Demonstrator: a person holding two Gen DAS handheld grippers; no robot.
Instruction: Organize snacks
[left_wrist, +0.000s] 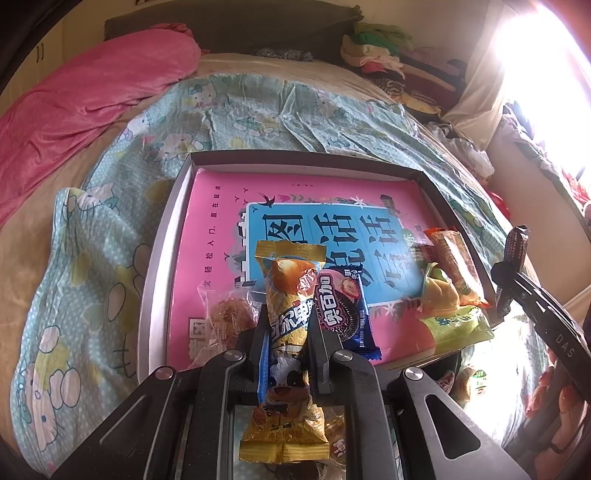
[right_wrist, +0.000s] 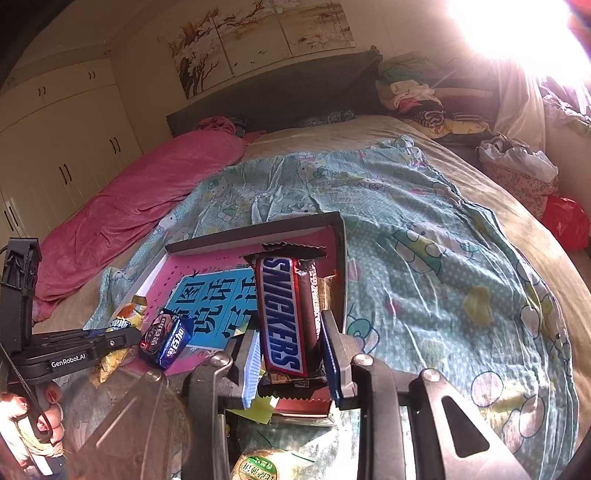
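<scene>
Two snacks held at once: long yellow crinkly packet (left_wrist: 290, 325) pinched in left gripper (left_wrist: 288, 328) over the shallow dark-rimmed box (left_wrist: 295, 157), brown Snickers bar (right_wrist: 286, 314) clamped in right gripper (right_wrist: 290, 347) near its right wall. Best lowered flat beside the blue Oreo pack (left_wrist: 345, 314), clear of the green and orange packets (left_wrist: 450, 291), before letting go.

Pink blanket (left_wrist: 85, 96), patterned bedsheet (right_wrist: 406, 221).

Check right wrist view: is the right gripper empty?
No, the right gripper is shut on a Snickers bar, held upright between its fingers above the tray.
</scene>
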